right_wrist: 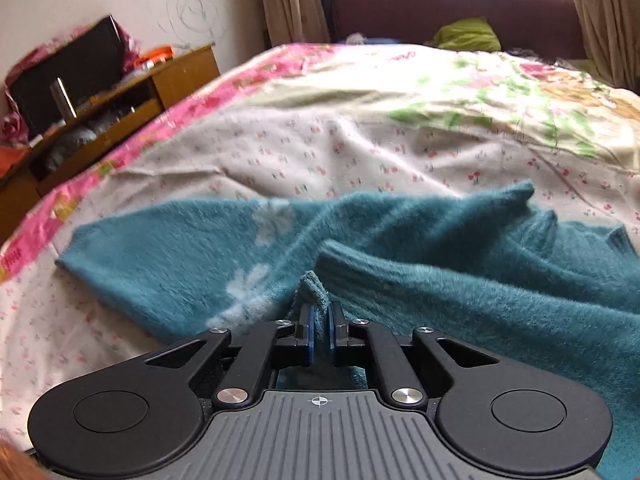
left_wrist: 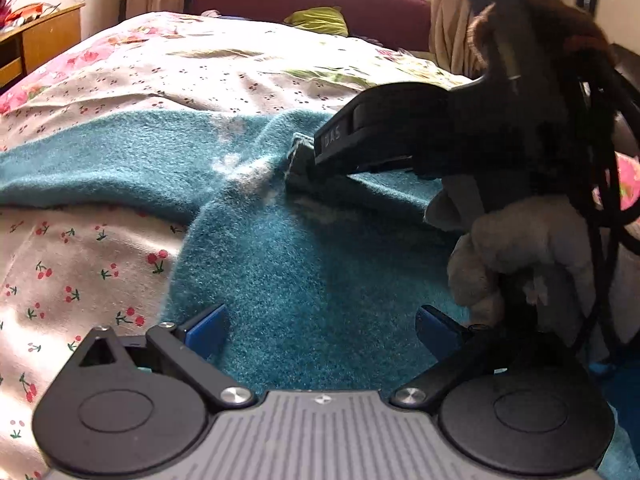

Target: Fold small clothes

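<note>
Right gripper [right_wrist: 319, 326] clamped on a fold of the teal sweater [right_wrist: 440, 288]. Left gripper [left_wrist: 320, 332] spread wide above sweater, holding nothing. Bedsheet [right_wrist: 320, 152] underneath.

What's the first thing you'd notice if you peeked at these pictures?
A big fuzzy teal sweater with white flowers lies spread across the cherry-print bedsheet. The right gripper is pinched shut on a fold of it, while the left gripper hangs open just above the fabric. Far back by the headboard sits a bright green bundle.
</note>
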